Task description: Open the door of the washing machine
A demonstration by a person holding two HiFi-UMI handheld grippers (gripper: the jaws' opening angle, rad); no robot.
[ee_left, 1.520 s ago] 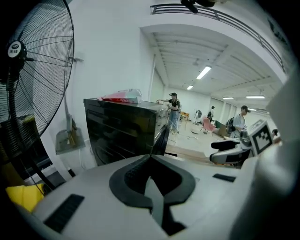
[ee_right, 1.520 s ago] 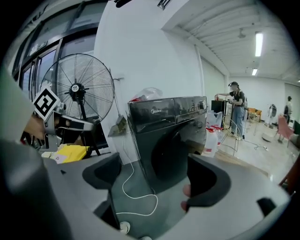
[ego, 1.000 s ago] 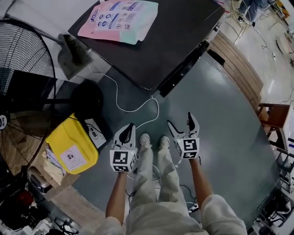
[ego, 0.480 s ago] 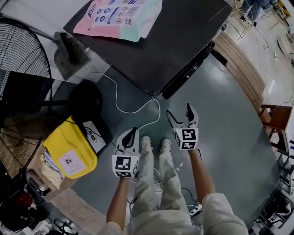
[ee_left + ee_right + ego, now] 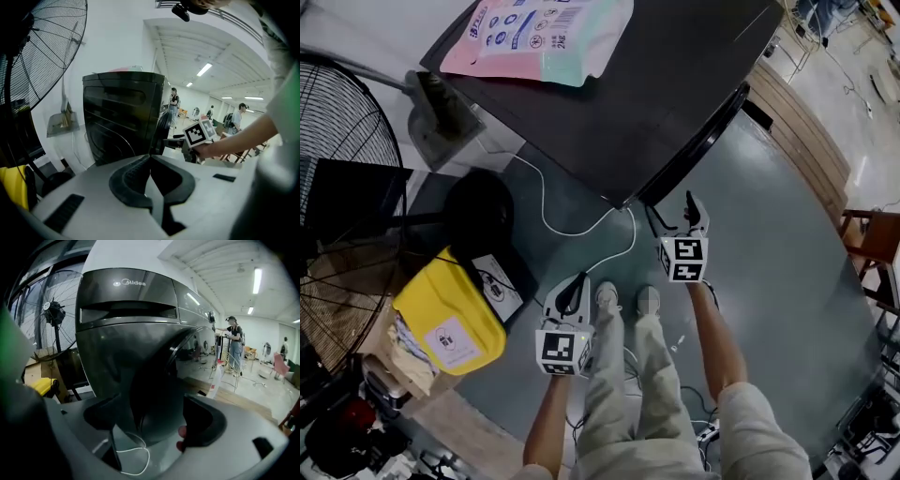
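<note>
The dark grey washing machine [image 5: 675,75] stands ahead of me, its round door [image 5: 698,136] on the front face. My right gripper [image 5: 670,208] is open just in front of the door's lower edge. In the right gripper view the door [image 5: 154,376] fills the space ahead of the wide-apart jaws of that gripper [image 5: 150,416], with nothing held. My left gripper [image 5: 575,281] hangs lower and further back, shut and empty. In the left gripper view its jaws meet at the tips [image 5: 150,157], the machine [image 5: 122,112] stands beyond, and the right gripper's marker cube [image 5: 201,133] is beside the door.
A pastel detergent pack [image 5: 544,33] lies on top of the machine. A white cable [image 5: 581,225] runs across the floor from it. A standing fan [image 5: 337,187] and a yellow bin [image 5: 445,314] are at the left, a wooden chair [image 5: 867,234] at the right.
My right gripper has moved forward to the door's lower edge. The left gripper has dropped back toward my legs.
</note>
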